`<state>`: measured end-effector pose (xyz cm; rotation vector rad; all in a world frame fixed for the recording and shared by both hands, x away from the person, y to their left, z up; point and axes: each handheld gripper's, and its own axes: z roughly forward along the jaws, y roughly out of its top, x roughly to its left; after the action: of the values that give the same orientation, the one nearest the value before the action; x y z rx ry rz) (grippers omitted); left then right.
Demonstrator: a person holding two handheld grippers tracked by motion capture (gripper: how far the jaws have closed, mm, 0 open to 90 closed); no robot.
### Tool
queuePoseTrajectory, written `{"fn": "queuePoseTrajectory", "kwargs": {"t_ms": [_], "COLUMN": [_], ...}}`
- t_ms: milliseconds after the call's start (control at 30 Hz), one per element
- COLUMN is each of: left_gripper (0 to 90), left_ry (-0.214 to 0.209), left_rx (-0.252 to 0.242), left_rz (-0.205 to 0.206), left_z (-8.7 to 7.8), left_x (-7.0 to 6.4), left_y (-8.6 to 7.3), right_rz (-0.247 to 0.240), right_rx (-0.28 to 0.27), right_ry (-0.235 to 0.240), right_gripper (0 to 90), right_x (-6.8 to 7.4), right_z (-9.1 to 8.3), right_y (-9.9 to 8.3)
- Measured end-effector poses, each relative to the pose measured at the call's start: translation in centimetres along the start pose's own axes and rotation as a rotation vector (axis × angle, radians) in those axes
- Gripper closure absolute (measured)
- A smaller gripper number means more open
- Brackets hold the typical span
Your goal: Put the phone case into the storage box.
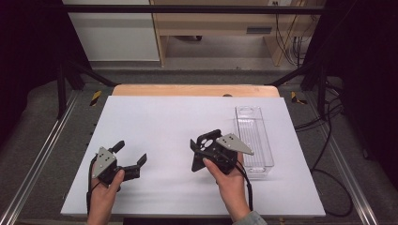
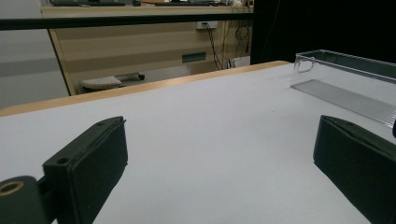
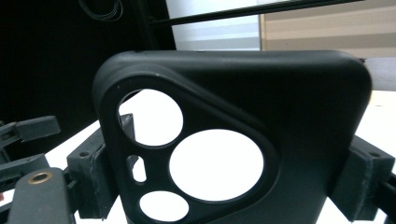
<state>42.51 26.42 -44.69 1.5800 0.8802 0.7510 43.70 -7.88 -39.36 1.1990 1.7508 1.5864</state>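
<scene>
Right up against my right gripper's (image 1: pixel 205 151) camera sat the black soft-looking plastic phone case with the round camera cutouts (image 3: pixel 261 140), pinched by its two side edges between the jaws, which were clamped on it, standing upright over the middle of the white sheet covering the table (image 1: pixel 164 117). My guess was it'd be super light and a bit flexy, probably rubbery enough not to slip, but squeeze too hard and the sides would bow in. Holding it across the solid lower part felt smarter than near the cutout corner, where the material is thin and would likely fold.

My left gripper (image 1: pixel 130 157) was spread wide with nothing in it, resting low on the sheet well to the left, jaw pads (image 2: pixel 93 163) far apart.

That clear, long, rectangular plastic bin (image 1: pixel 254 136) lay just beside the case on its right, open top, walls low. Looked like an easy drop-in, though I reckoned the thin clear rim would be hard to see and easy to clip. Plenty of bare sheet everywhere else, and the wooden table edge (image 1: pixel 195 90) at the far side was well away.
</scene>
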Motion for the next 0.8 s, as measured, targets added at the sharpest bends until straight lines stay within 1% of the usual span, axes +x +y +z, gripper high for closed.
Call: {"fn": "queuePoseTrajectory", "kwargs": {"t_ms": [100,133,267,333,400,567,700,767,800], "left_gripper": [2.5,2.5,2.5,2.5,2.5,2.6,2.8,2.8,2.8], "left_ry": [0.012,0.014,0.024,0.02,0.017,0.022,0.021,0.019,0.019], "left_rx": [0.001,-0.003,-0.006,-0.01,-0.016,-0.012,-0.013,-0.008,-0.008], "left_rz": [0.007,0.001,-0.015,-0.016,-0.013,-0.021,-0.022,-0.023,-0.023], "left_z": [0.0,0.0,0.0,0.0,-0.1,-0.1,0.0,0.0,0.0], "left_x": [0.1,0.3,0.5,0.5,0.5,0.7,0.6,0.7,0.7], "left_y": [-0.1,-0.1,-0.3,-0.3,-0.3,-0.4,-0.4,-0.5,-0.5], "right_rz": [0.005,0.005,0.005,0.008,-0.004,-0.011,-0.004,0.011,0.026], "right_rx": [-0.004,-0.006,-0.009,-0.01,-0.009,-0.008,-0.014,-0.017,-0.021], "right_ry": [-0.009,-0.016,-0.02,-0.022,-0.022,-0.026,-0.033,-0.028,-0.02], "right_gripper": [13.6,13.6,13.7,13.7,13.7,13.7,13.7,13.8,13.8], "right_x": [-0.3,-0.6,-0.8,-0.8,-0.7,-0.5,-0.6,-0.7,-0.8], "right_z": [-0.1,-0.2,-0.3,-0.3,-0.2,0.2,0.7,0.9,0.9], "right_y": [0.1,0.2,0.4,0.5,0.7,1.1,1.8,2.5,2.8]}}
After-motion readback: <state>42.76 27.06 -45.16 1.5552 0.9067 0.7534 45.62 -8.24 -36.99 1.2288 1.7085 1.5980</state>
